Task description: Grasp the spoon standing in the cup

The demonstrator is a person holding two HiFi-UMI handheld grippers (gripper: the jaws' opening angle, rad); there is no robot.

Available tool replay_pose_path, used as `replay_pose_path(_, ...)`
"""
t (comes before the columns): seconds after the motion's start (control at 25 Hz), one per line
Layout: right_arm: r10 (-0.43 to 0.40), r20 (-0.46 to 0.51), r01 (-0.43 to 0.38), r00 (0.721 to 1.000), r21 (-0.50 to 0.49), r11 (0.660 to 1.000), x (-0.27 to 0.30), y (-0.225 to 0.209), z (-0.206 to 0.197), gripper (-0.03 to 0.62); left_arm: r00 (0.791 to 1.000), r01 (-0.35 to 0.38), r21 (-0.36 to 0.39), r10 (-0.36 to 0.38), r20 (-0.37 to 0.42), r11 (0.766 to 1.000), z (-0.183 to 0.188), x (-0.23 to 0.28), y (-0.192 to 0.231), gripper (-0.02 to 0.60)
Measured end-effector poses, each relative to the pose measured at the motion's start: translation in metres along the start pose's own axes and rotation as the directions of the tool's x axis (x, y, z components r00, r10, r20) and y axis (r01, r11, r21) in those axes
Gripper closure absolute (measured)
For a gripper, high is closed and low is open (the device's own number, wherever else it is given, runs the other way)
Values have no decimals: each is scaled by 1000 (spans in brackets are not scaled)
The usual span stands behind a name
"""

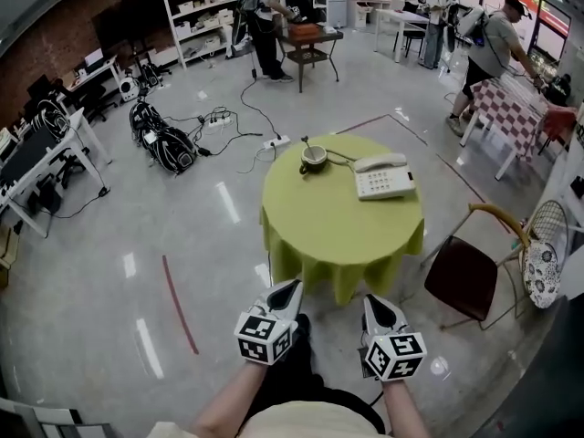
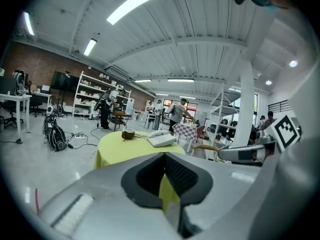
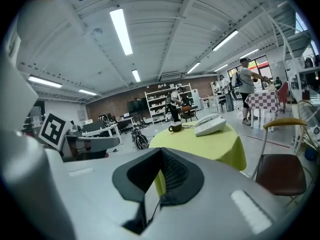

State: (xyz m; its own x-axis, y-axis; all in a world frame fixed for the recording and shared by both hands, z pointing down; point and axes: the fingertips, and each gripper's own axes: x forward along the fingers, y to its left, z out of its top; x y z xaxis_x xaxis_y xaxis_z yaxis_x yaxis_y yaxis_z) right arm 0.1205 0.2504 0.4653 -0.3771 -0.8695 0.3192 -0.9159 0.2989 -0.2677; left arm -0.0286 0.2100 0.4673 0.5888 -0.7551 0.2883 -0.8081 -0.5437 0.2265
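The cup [image 1: 314,158] with the spoon [image 1: 307,142] standing in it sat at the far side of the round table [image 1: 338,240] with the yellow-green cloth, and a white telephone [image 1: 383,175] lay just to its right. The left gripper [image 1: 292,286] and the right gripper [image 1: 371,301] hung side by side at the table's near edge, well apart from the cup. Each had its jaws pressed together with nothing between them.
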Motion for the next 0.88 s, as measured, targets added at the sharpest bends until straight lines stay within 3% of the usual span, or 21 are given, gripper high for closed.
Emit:
replay_pose_path(0.32,-2,-23,2,1000,0,1000,71,-11,21,592,1000,6,-1,-6,-5,1000,24,55,52,578)
replay_pose_path(0.88,-70,-93,73,993,38,997,193,-38,47,592,998,30,-41,-33,-59,999,58,155,159,508)
